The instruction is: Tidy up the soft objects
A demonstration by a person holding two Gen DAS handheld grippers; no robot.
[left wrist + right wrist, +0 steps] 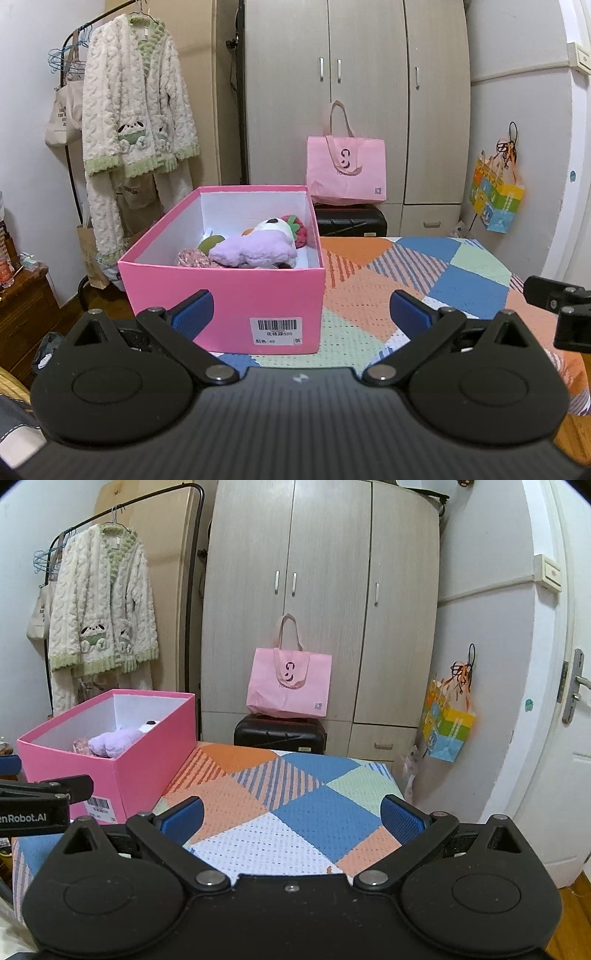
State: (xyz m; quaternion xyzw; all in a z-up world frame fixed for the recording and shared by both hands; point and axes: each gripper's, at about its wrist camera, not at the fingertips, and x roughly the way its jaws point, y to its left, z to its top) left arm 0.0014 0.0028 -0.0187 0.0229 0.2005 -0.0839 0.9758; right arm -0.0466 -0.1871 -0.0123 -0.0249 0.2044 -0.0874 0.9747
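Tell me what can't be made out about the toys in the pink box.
- Left wrist view: the near wall of the pink box hides the lower toys; the purple plush covers much of the white one.
- Right wrist view: only the purple plush pokes above the box wall.
- Label text: too small.

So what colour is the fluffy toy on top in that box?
Pale lilac plush toy, clearest in the left wrist view.

The pink box (110,753) walls off the left; the patchwork cloth (295,805) lies bare rightward.
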